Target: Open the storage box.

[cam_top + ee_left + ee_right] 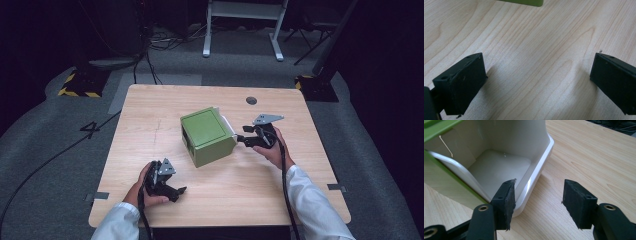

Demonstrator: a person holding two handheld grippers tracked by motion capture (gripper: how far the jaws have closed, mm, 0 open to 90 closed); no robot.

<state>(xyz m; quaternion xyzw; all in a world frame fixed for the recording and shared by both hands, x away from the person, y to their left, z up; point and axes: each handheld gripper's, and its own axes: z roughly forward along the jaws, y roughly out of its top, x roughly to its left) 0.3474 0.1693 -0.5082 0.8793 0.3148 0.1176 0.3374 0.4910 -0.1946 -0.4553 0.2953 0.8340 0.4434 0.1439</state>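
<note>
mid-table: green box-shaped plastic housing (207, 136) with white inner drawer (499, 167). right gripper (243, 139) spread wide around drawer rim; left gripper (536, 82) wide, empty. likely light, rigid, slick; grip rim.

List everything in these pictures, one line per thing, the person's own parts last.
green box: one, green, middle of the table, tilted
white inner tray: one, white, sticking out of the box's right-hand end, nothing inside it
table: one, light wood, centre of the high view
round grommet: one, dark, far edge of the table
white frame legs: one set, white, on the floor beyond the table
floor cables: several, black, far floor
striped weights: two, black and yellow, floor by the far corners
sleeves: two, white, near edge
left tongs: one, black, open over bare table
right tongs: one, black, open, straddling the tray's rim
</note>
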